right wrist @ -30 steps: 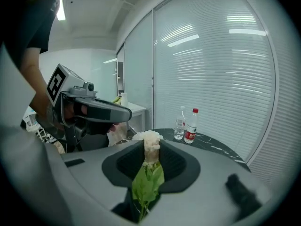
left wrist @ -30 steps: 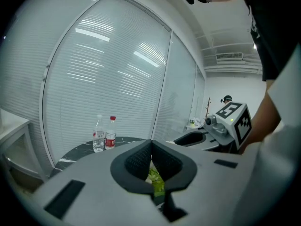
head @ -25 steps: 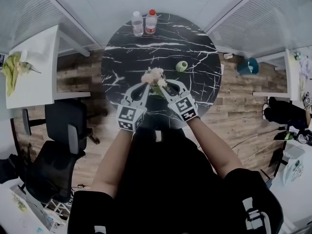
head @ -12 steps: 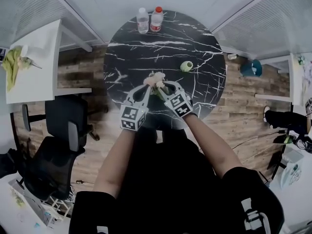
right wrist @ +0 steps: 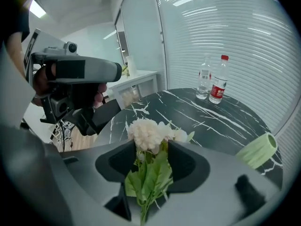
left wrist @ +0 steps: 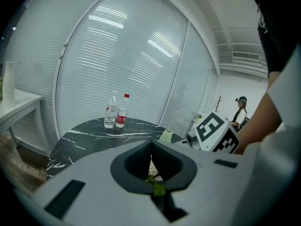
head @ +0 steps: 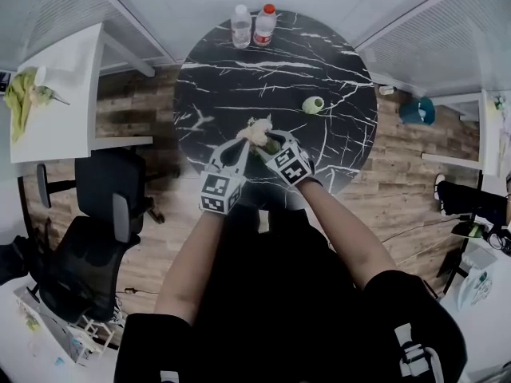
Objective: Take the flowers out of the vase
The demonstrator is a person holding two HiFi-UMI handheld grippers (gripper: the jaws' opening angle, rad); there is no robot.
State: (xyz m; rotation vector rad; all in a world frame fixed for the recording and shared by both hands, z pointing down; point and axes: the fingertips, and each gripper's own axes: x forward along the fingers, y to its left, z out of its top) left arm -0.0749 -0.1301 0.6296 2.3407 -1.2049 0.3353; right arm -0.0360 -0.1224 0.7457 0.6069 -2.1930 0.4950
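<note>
A bunch of white flowers [head: 257, 131] with green leaves sits between my two grippers, low over the near part of the black marble table [head: 239, 78]. In the right gripper view the flowers [right wrist: 149, 134] stand between the jaws of my right gripper [right wrist: 150, 154], which are opening, with gaps on both sides of the leaves. The jaws of my left gripper [left wrist: 151, 161] are nearly together, with a green stem pinched between them. A pale green vase [head: 312, 104] lies on its side on the table, further back and to the right, away from both grippers.
Two water bottles [head: 252, 25] stand at the table's far edge. A white side table [head: 56, 94] is at the left with black office chairs [head: 104, 206] below it. A person [left wrist: 241, 112] stands in the background of the left gripper view.
Both grippers have sunk toward the tabletop together with the flowers, the right one more than the left.
</note>
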